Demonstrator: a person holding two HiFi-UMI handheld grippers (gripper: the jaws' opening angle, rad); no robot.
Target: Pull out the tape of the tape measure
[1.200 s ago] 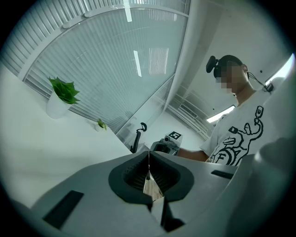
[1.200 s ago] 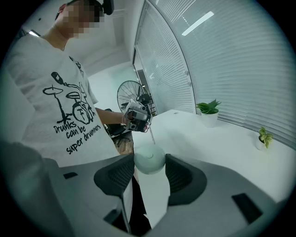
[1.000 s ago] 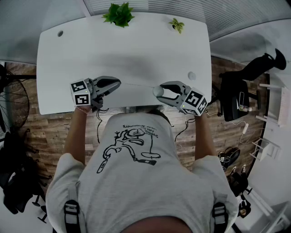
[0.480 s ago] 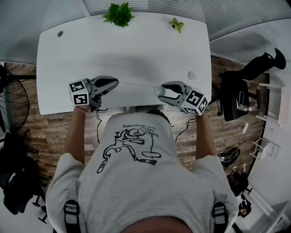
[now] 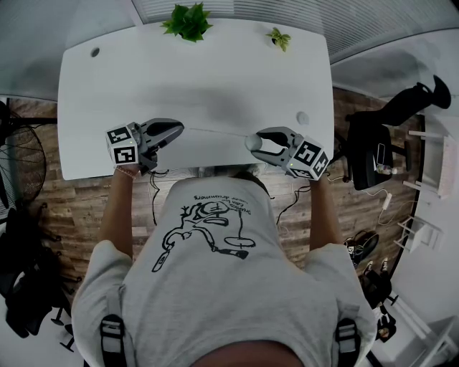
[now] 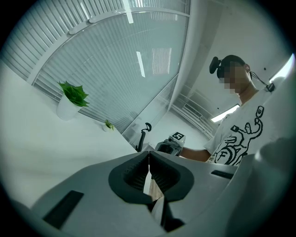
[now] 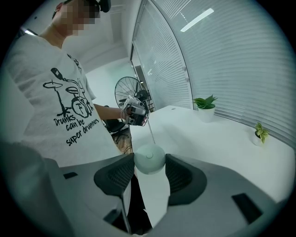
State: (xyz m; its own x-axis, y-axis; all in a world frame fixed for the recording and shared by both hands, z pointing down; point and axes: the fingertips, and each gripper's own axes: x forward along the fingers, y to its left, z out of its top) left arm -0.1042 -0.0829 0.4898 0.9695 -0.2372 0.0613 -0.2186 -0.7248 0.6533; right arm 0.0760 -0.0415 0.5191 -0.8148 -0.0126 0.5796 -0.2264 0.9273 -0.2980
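The tape measure [image 5: 250, 143], a round pale green case, sits right of centre in the head view, just over the near edge of the white table [image 5: 193, 64]. The right gripper [image 5: 255, 141] grasps it. In the right gripper view the case [image 7: 149, 159] fills the gap between the two dark pads, which stand wide apart and press on its sides.

From the case the tape [image 5: 215, 133] is drawn out as a thin pale line. Its long axis runs almost level across the head view, leftward and rising very slightly, to the tip of the left gripper [image 5: 181, 130] at centre left. In the right gripper view the same strip [image 7: 151, 132] climbs from the top of the case toward the left gripper [image 7: 138, 115] in the upper middle of the frame.

The left gripper is clenched on the tape's free end. In its own view the jaws meet at the tips, and the right gripper [image 6: 169, 146] shows just above them. Both grippers hover along the table's near edge, well apart, with the tape stretched straight between them.

A leafy plant [image 5: 188, 21] stands at the table's far edge.
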